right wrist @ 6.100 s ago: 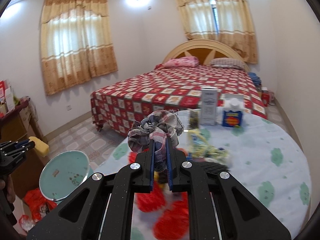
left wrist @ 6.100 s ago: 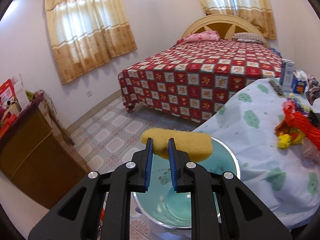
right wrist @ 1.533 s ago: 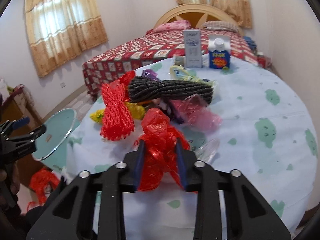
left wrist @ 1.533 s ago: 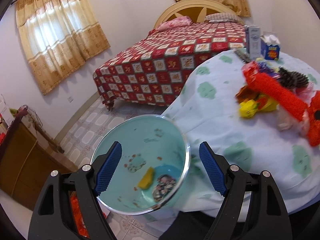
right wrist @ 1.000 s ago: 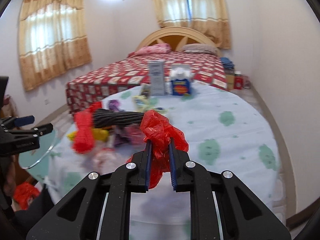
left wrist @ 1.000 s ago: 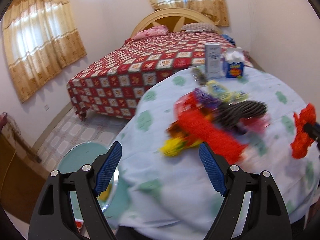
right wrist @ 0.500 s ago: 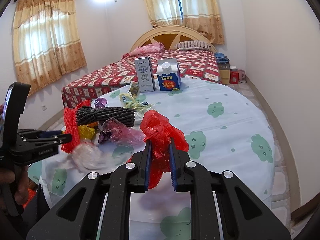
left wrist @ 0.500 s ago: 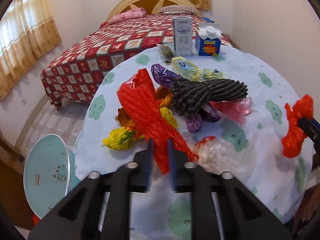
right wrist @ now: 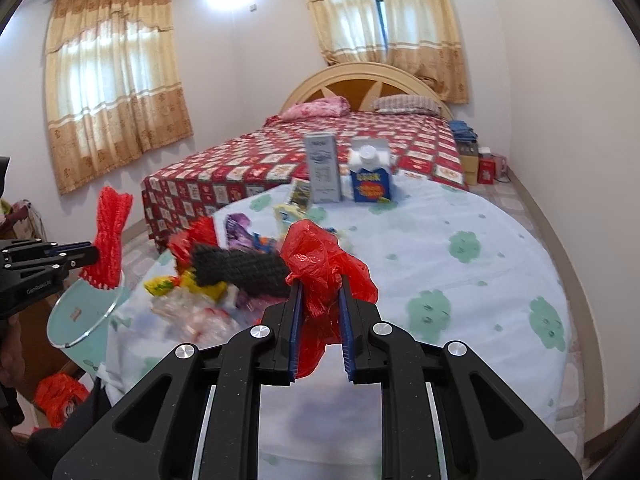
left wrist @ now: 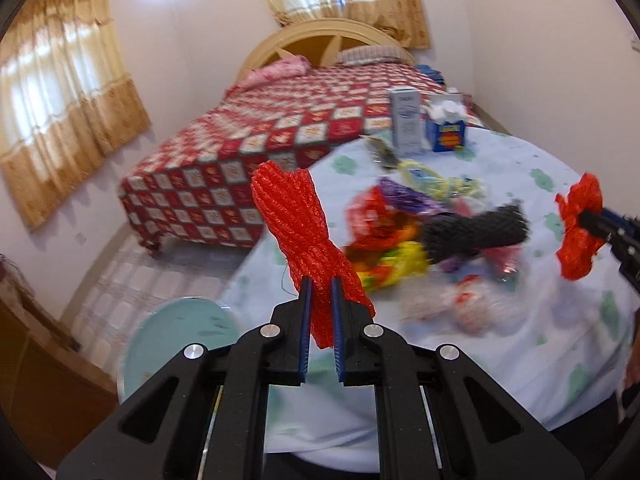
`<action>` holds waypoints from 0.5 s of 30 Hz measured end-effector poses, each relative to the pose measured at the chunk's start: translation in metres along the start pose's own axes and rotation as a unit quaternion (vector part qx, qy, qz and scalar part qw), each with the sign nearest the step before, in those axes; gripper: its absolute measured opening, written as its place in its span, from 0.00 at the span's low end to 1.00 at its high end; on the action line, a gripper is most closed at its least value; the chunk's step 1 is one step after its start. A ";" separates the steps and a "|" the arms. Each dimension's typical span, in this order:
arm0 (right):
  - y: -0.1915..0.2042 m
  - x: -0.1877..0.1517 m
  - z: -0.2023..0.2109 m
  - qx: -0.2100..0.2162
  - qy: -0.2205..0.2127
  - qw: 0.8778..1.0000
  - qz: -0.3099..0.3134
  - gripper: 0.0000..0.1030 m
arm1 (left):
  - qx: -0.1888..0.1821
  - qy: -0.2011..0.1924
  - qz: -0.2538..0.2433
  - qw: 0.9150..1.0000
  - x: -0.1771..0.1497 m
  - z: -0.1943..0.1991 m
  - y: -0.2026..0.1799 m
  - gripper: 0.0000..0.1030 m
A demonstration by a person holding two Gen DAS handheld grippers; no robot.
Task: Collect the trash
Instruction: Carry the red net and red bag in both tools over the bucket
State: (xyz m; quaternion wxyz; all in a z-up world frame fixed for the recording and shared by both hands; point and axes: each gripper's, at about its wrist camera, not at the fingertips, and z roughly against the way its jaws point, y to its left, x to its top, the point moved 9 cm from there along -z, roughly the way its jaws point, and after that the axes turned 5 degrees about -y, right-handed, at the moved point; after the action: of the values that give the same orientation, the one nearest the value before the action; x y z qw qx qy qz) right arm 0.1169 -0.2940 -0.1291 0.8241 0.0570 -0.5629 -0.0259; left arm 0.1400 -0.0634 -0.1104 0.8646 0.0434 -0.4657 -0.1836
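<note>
Your left gripper pinches a red mesh net, lifted above the teal bin beside the table. Your right gripper clamps a red plastic bag over the tablecloth. Beyond lie the remaining trash pile, a grey carton with unreadable print, and a blue carton whose label is blurred.

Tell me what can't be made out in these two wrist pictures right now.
- Left wrist view: the trash pile on the table is motion-blurred, so single wrappers cannot be told apart.
- Left wrist view: the bin interior is blurred and partly behind the left gripper and its red net.
- Right wrist view: print on the carton and box is too blurred to read.
</note>
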 end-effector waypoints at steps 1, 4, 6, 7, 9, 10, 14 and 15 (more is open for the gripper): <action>0.005 0.002 -0.002 0.004 -0.002 1.000 0.004 0.17 | 0.007 -0.001 0.000 1.000 -0.002 0.001 0.007 0.09; 0.025 0.011 -0.012 0.021 -0.006 1.000 0.016 0.17 | 0.021 0.001 0.005 1.000 -0.006 0.002 0.024 0.09; 0.036 0.016 -0.019 0.032 -0.008 0.999 0.022 0.17 | 0.031 0.003 0.014 0.999 -0.009 0.001 0.037 0.09; 0.043 0.020 -0.023 0.038 -0.009 0.999 0.027 0.17 | 0.036 0.003 0.018 0.999 -0.011 0.000 0.042 0.09; 0.058 0.026 -0.031 0.048 -0.012 0.998 0.039 0.17 | 0.052 0.003 0.027 0.998 -0.013 -0.003 0.056 0.09; 0.063 0.028 -0.033 0.051 -0.013 0.998 0.043 0.17 | 0.059 0.004 0.032 0.998 -0.014 -0.004 0.063 0.09; 0.087 0.039 -0.046 0.068 -0.016 0.996 0.058 0.17 | 0.079 0.004 0.045 0.996 -0.019 -0.006 0.086 0.09; 0.093 0.041 -0.049 0.072 -0.017 0.995 0.061 0.17 | 0.085 0.003 0.048 0.995 -0.021 -0.006 0.092 0.09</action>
State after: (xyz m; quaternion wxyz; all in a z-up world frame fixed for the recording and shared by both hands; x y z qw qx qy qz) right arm 0.1757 -0.2035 -0.0971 0.8084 0.0811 -0.5795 0.0644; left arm 0.1597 0.0290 -0.1075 0.8672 0.0949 -0.4782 -0.1018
